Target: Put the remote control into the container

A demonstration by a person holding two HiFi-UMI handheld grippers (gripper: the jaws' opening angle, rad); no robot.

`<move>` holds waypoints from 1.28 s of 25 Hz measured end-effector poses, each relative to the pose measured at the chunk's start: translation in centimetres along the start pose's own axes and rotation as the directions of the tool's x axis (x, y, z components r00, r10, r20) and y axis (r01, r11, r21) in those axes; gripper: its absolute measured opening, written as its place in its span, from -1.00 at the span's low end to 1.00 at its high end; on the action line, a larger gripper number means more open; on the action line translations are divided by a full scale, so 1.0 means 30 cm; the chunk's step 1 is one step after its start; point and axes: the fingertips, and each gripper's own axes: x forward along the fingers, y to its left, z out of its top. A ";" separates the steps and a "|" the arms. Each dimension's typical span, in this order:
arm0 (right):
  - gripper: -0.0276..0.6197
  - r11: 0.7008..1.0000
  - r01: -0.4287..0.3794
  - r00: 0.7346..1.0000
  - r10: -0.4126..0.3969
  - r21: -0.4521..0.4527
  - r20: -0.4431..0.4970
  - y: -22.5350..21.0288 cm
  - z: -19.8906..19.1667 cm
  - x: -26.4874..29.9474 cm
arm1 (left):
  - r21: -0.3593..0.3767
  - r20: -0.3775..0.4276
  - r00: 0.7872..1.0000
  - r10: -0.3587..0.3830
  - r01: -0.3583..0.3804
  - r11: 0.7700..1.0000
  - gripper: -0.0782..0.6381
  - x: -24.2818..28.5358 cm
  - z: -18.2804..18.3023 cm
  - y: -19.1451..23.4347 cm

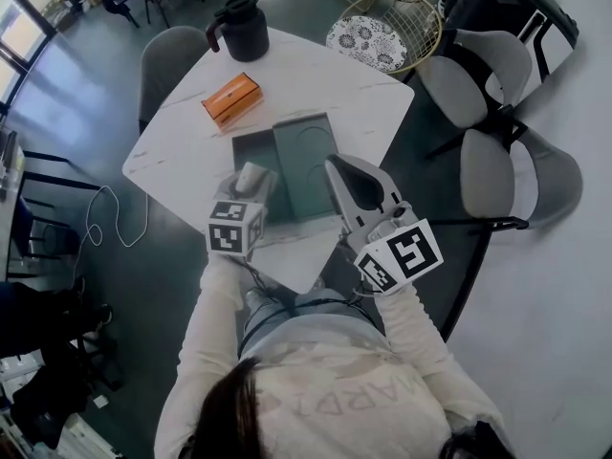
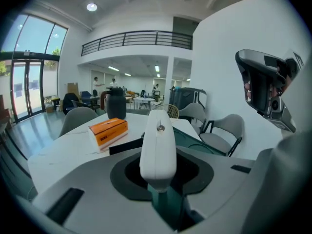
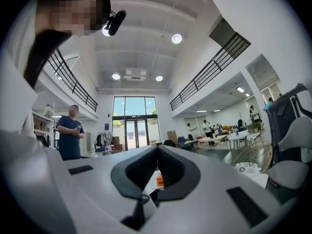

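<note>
My left gripper (image 1: 252, 178) is shut on a white remote control (image 1: 251, 174), over the near left part of a dark green container (image 1: 304, 161) in the middle of the white table (image 1: 182, 151). In the left gripper view the remote (image 2: 158, 141) sticks out forward between the jaws of that gripper (image 2: 159, 164), with the container (image 2: 194, 141) just beyond it. My right gripper (image 1: 335, 168) hovers over the container's near right edge, tilted upward. Its jaws meet at the tips with nothing between them (image 3: 157, 149).
An orange box (image 1: 232, 99) lies behind the container and a black kettle (image 1: 239, 29) stands at the table's far corner. Grey chairs (image 1: 497, 175) sit to the right and a round wire table (image 1: 387, 32) stands behind. A cable (image 1: 105, 220) trails on the floor at left.
</note>
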 end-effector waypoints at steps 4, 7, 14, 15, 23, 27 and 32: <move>-0.87 1.000 0.010 1.000 -0.010 0.002 -0.007 0.005 -0.011 0.002 | -0.010 -0.011 1.000 -0.023 0.023 1.000 -0.50 0.026 -0.009 0.008; -0.87 1.000 0.012 1.000 -0.012 0.003 -0.023 0.016 -0.038 0.000 | -0.020 -0.019 0.999 -0.039 0.039 0.999 -0.50 0.039 -0.016 0.013; -0.87 1.000 0.021 0.999 -0.021 0.008 -0.038 0.031 -0.053 0.003 | -0.048 -0.041 0.995 -0.086 0.084 0.995 -0.50 0.059 -0.025 0.016; -0.87 1.000 0.023 0.999 -0.023 0.006 -0.037 0.031 -0.050 0.005 | -0.052 -0.046 0.994 -0.096 0.094 0.994 -0.50 0.063 -0.027 0.017; -0.87 0.999 0.037 0.999 -0.037 -0.003 -0.032 0.034 -0.036 0.018 | -0.074 -0.090 0.985 -0.148 0.142 0.987 -0.50 0.078 -0.039 0.032; -0.87 0.999 0.044 0.998 -0.044 -0.006 -0.033 0.031 -0.034 0.021 | -0.087 -0.125 0.976 -0.178 0.168 0.982 -0.50 0.094 -0.052 0.031; -0.87 0.999 0.053 0.998 -0.053 -0.011 -0.038 0.029 -0.035 0.025 | -0.122 -0.172 0.961 -0.217 0.197 0.973 -0.50 0.112 -0.081 0.032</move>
